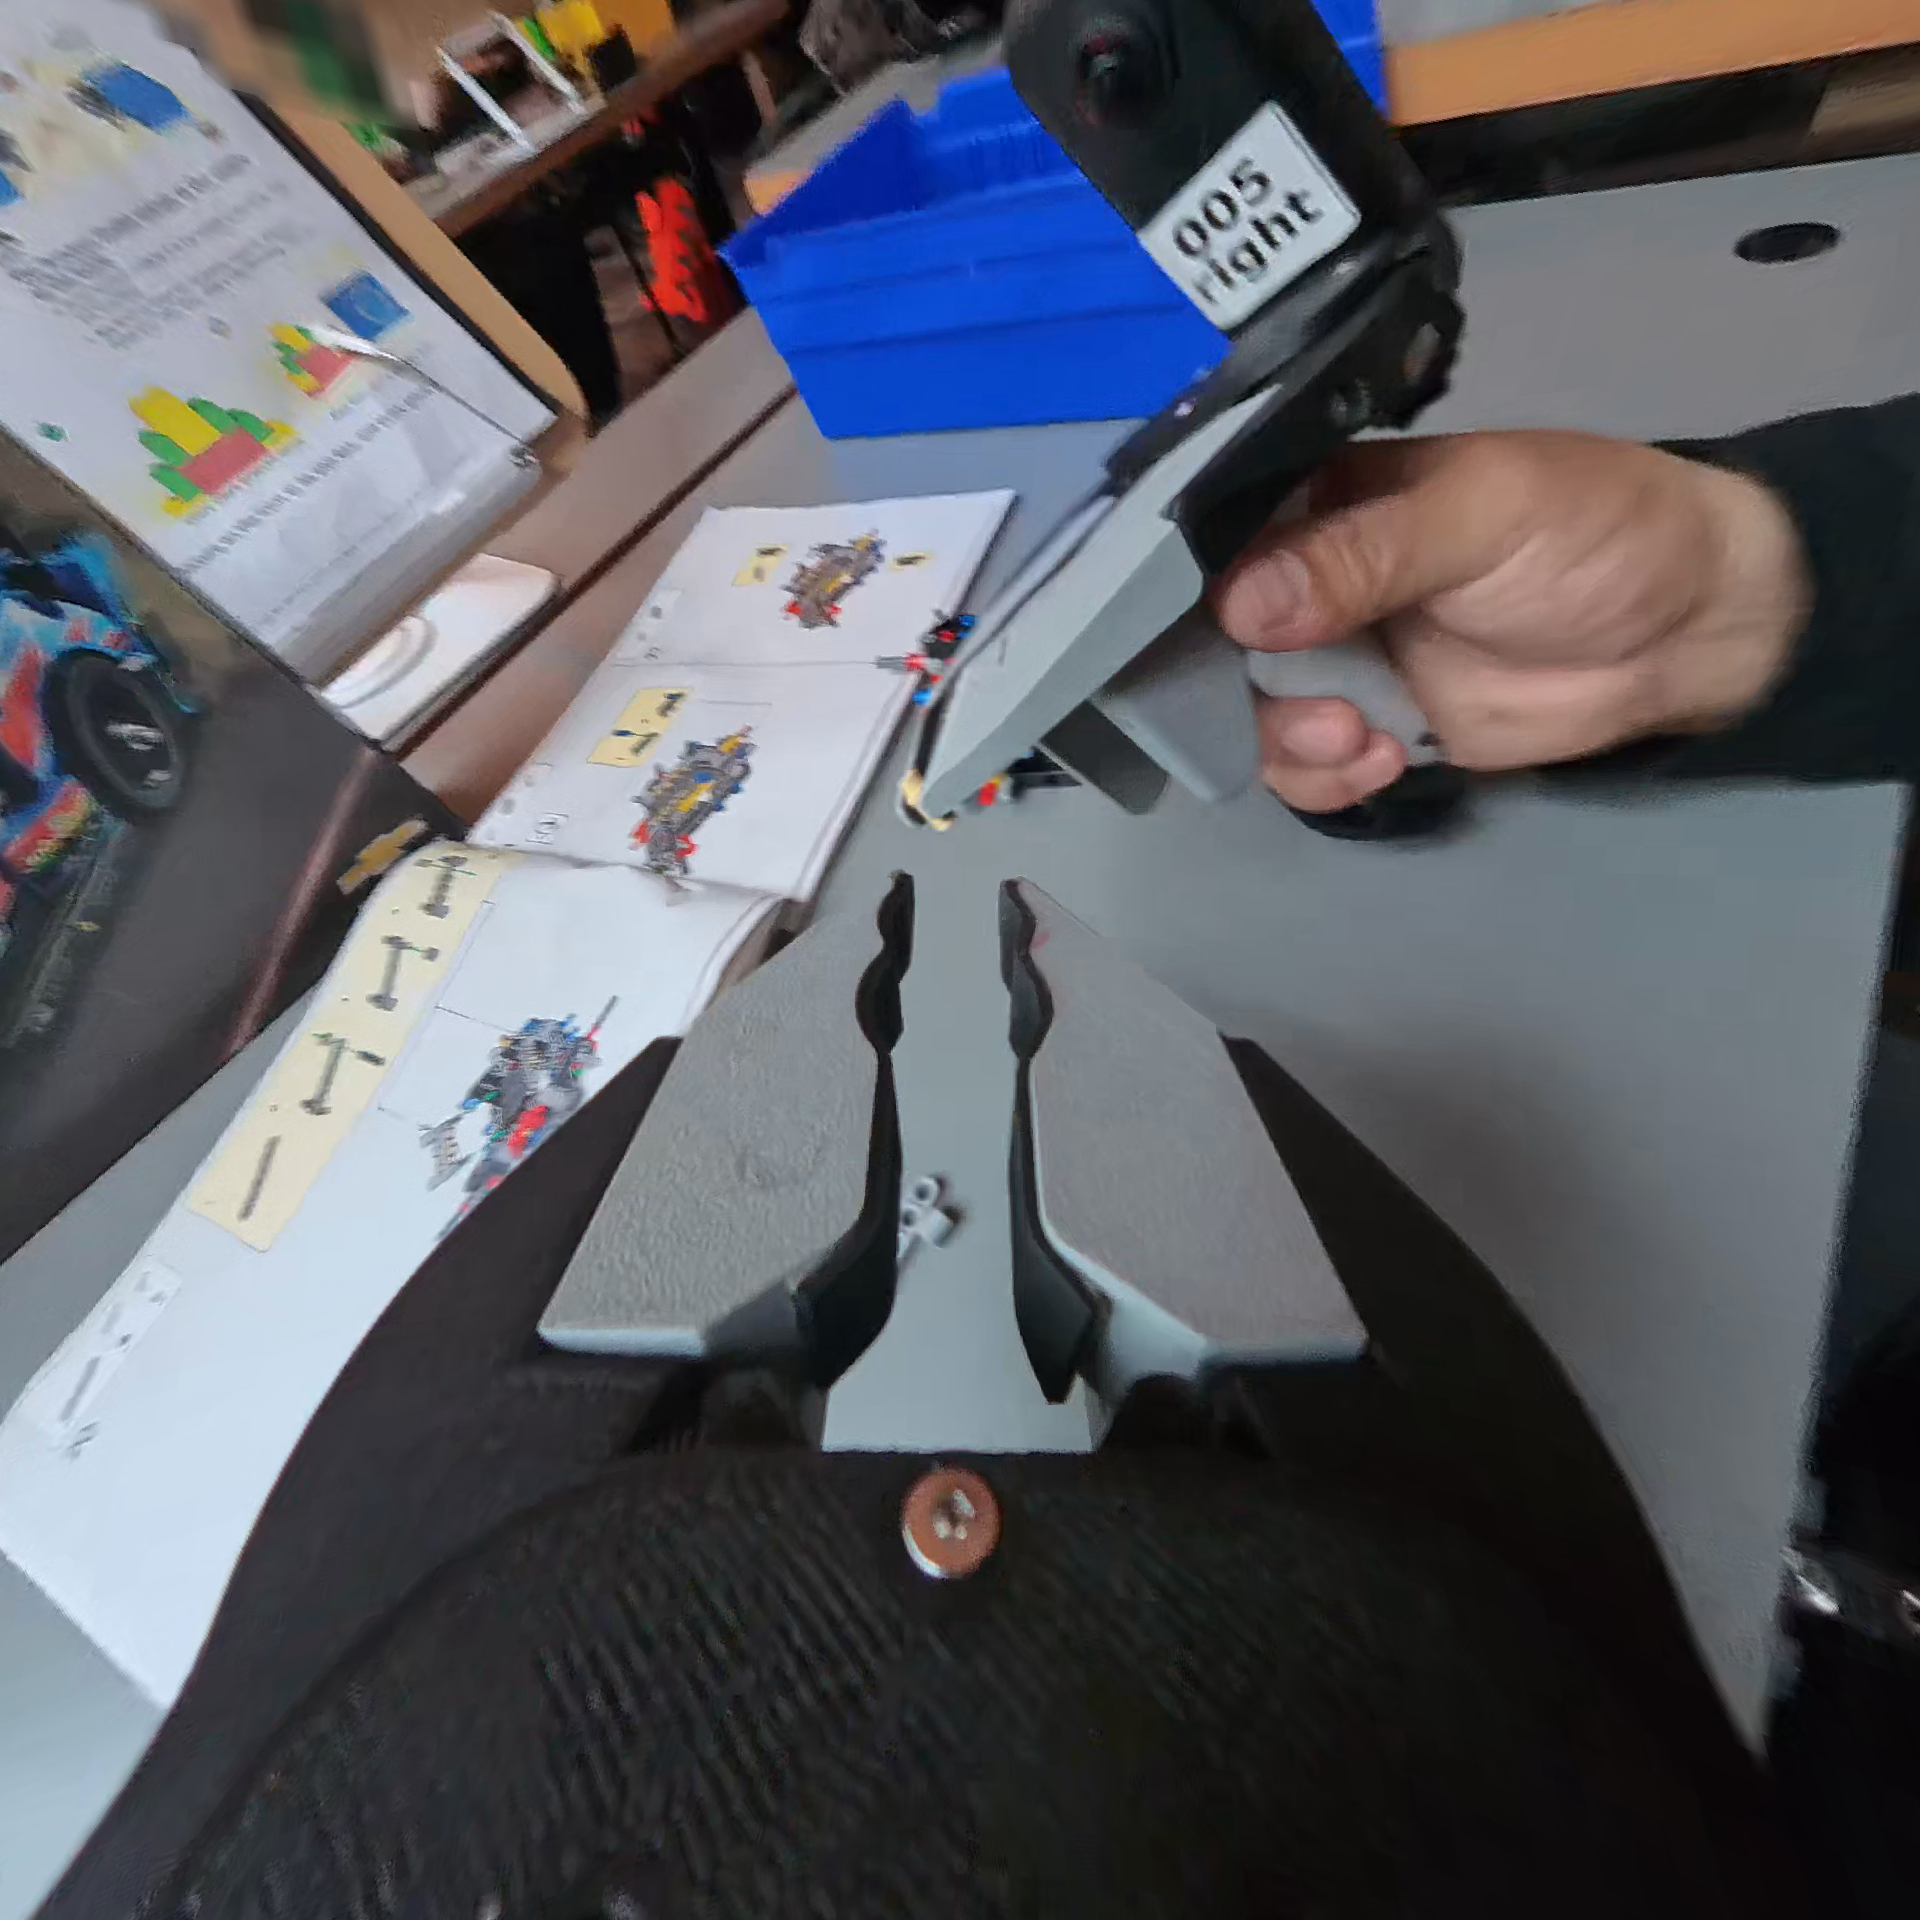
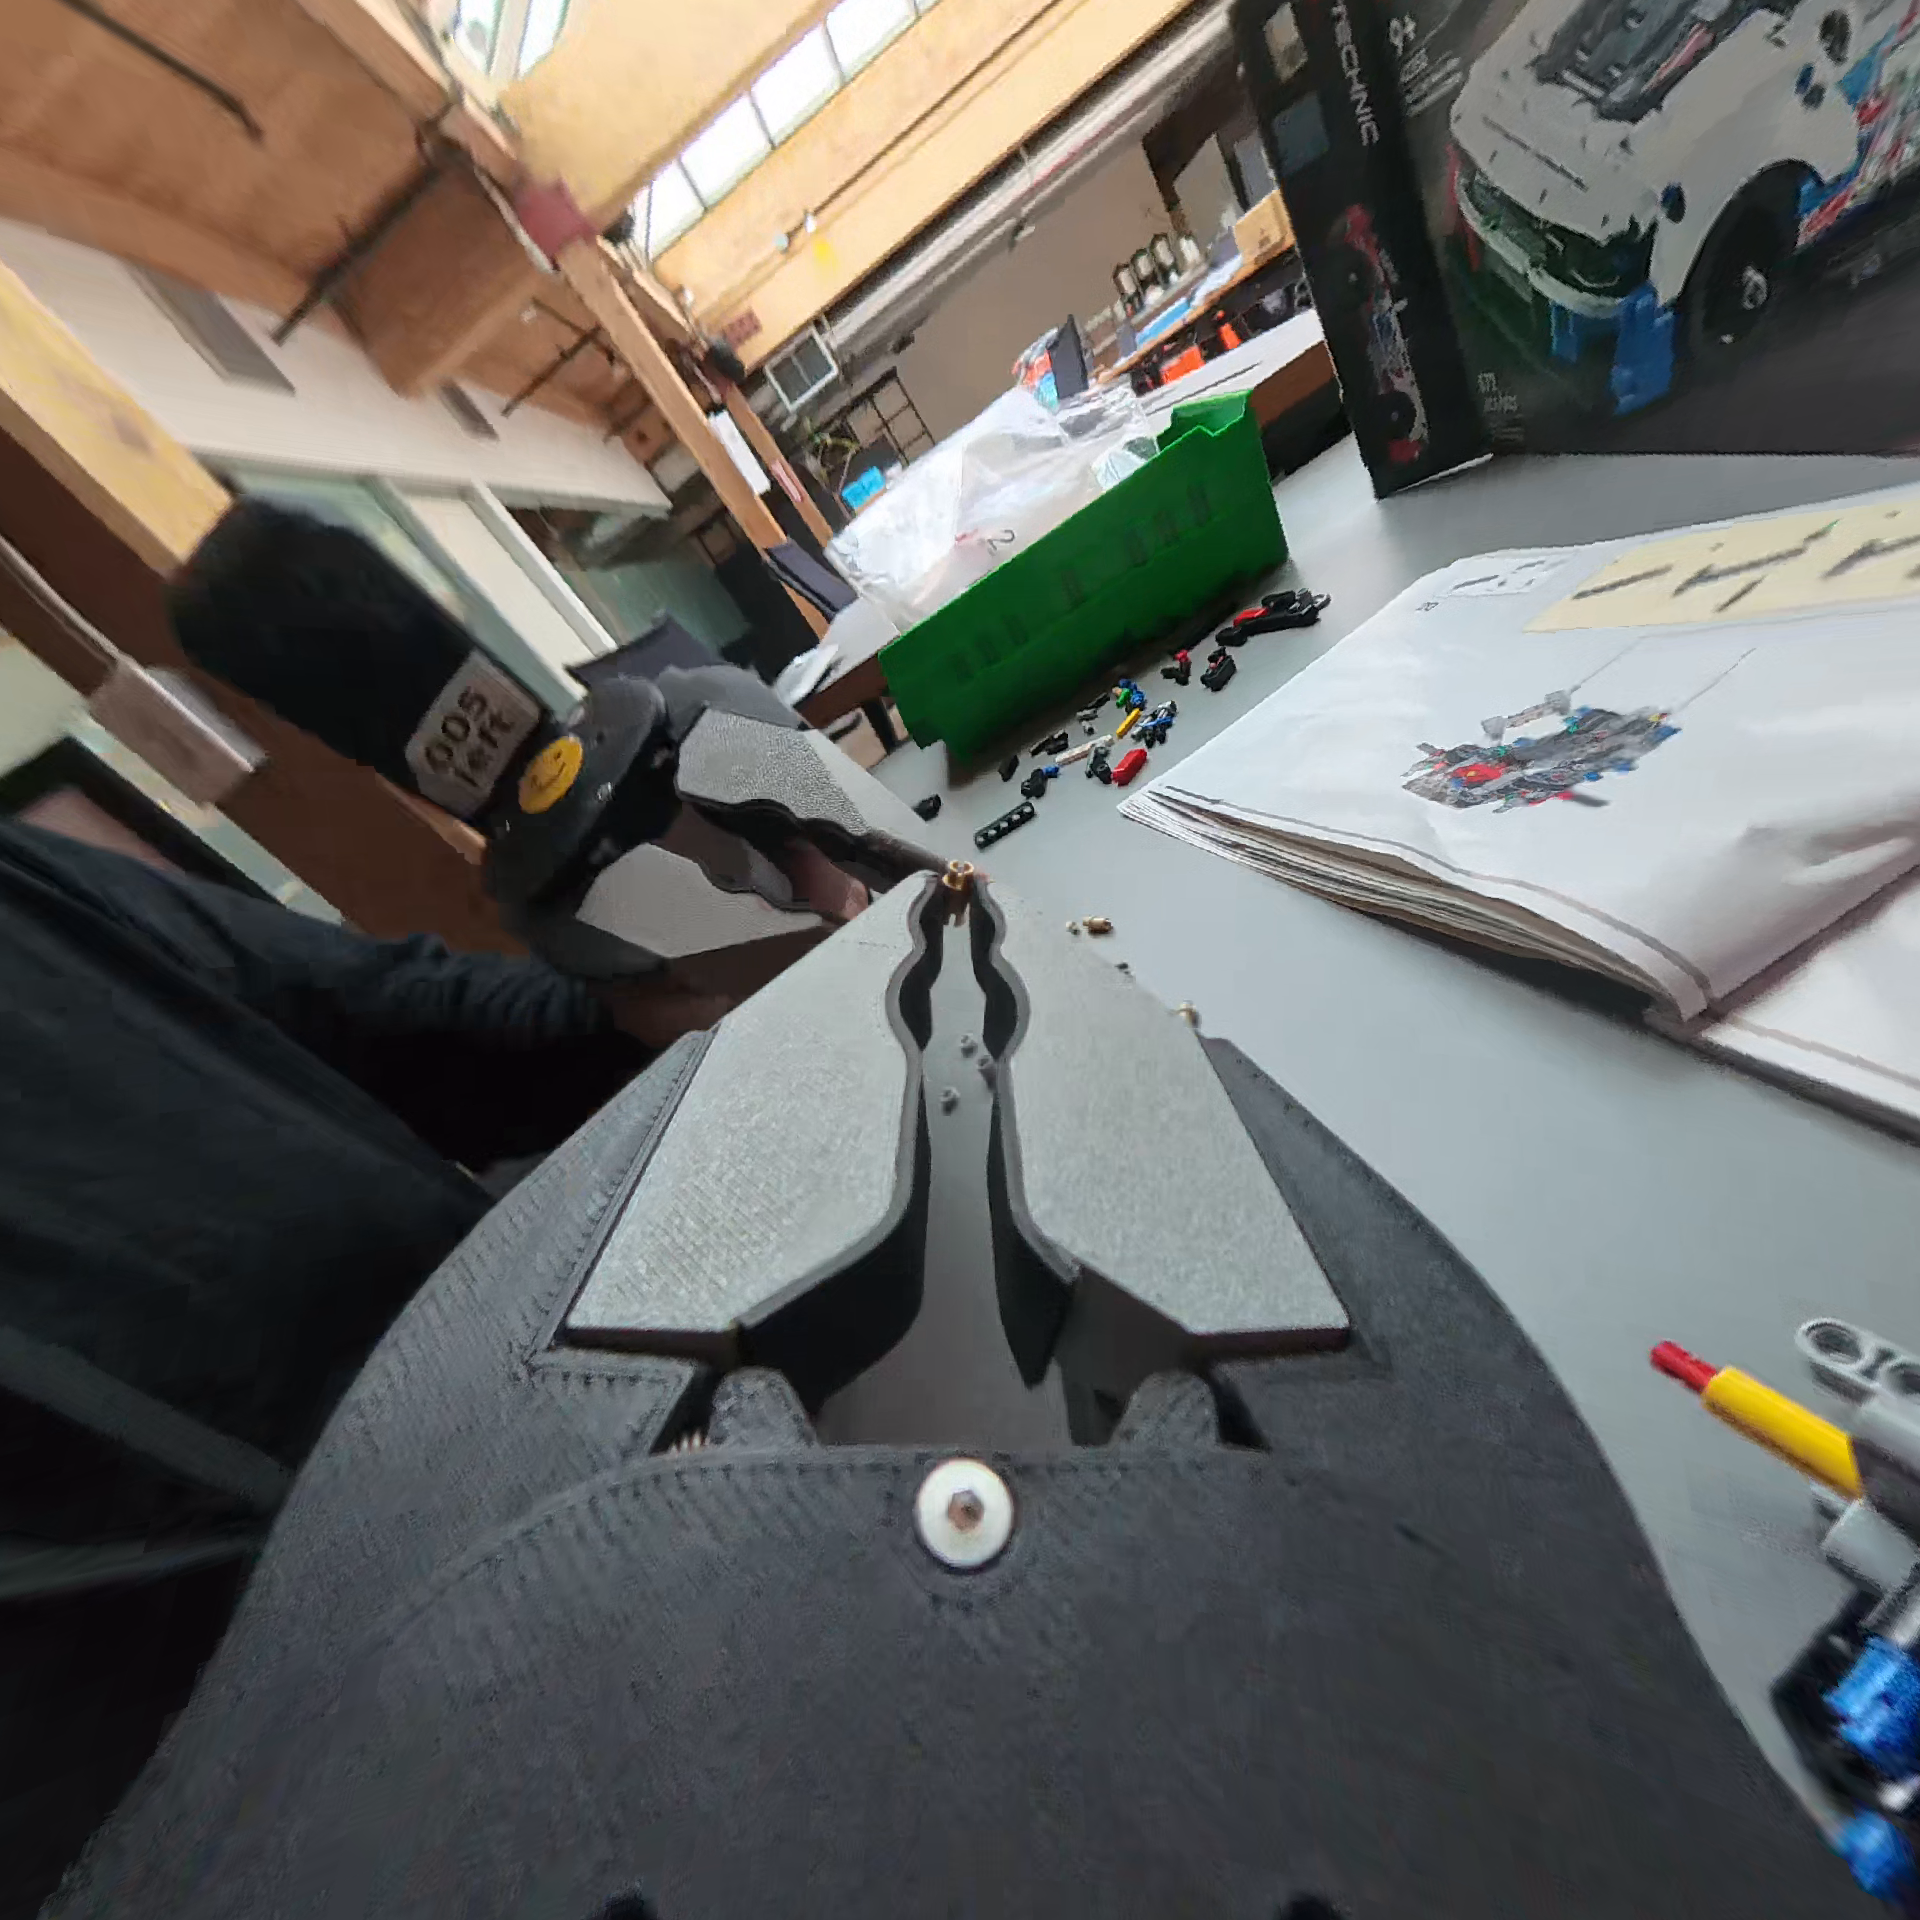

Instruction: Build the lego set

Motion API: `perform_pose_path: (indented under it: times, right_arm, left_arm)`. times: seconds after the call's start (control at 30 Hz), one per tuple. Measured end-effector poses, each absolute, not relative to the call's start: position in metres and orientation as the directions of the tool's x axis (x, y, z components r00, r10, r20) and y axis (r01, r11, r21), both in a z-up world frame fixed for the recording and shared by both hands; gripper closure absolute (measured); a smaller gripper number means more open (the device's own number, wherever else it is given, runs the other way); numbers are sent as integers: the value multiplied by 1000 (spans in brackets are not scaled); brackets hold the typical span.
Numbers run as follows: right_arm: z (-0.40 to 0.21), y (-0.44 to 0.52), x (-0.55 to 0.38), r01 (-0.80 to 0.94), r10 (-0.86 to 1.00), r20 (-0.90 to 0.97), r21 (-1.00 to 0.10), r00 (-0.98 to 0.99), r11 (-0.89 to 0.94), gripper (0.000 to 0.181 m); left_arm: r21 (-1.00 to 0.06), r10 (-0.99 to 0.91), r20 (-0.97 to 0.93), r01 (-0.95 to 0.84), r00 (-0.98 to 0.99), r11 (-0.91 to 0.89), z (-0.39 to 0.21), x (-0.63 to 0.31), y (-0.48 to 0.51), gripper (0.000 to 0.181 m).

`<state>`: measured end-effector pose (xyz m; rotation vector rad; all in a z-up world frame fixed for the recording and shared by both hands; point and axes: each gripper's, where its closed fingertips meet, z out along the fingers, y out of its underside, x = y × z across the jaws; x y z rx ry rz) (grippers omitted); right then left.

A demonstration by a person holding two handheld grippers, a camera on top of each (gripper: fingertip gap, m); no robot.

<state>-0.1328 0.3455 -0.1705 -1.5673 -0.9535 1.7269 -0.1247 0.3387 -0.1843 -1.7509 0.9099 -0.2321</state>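
My right gripper [image 2: 958, 904] is shut on a small tan pin [image 2: 956, 889], held just above the grey table. In the left wrist view the right gripper [image 1: 920, 805] is in a person's hand [image 1: 1507, 613] at the upper right, tips down by the table. A partly built model [image 1: 943, 636] shows behind it. In the right wrist view the model [image 2: 1860, 1621], with a yellow and red axle [image 2: 1766, 1429], is at the lower right. My left gripper [image 1: 956, 899] is open and empty over a small grey piece [image 1: 928, 1210]. Its fingers [image 2: 769, 774] show close to the left of my right tips.
An open instruction booklet [image 1: 727, 707] [image 2: 1558, 790] lies on the table [image 1: 1455, 1039]. A green bin [image 2: 1091, 592] stands behind several loose pieces [image 2: 1122, 727]. Two tan pins [image 2: 1091, 925] lie near my right tips. A blue bin [image 1: 966, 301] and the set's box [image 2: 1610, 208] stand at the back. My two grippers' fingertips are within a few centimetres of each other.
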Motion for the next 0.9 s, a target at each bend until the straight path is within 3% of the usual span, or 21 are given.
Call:
perform_pose_path:
  times: [0.1, 0.27, 0.63, 0.9]
  right_arm:
    - [-161, 347, -135, -28, 702, -694, -708, -159, -706, 180]
    - [-154, 349, -136, -101, 633, -754, -625, -176, -774, 181]
    - [-153, 356, -138, -285, 564, -817, -515, -122, -808, 178]
    - [-154, 361, -135, -369, 529, -842, -461, -103, -807, 180]
  left_arm:
    - [-872, -585, -355, -484, 730, -74, -178, -131, 349, 169]
    - [-889, -533, -378, -458, 757, -20, -165, -126, 350, 176]
    - [-962, -502, -177, -257, 847, -94, -162, -129, 357, 179]
    - [-953, -479, -226, -294, 848, -71, -166, -125, 363, 178]
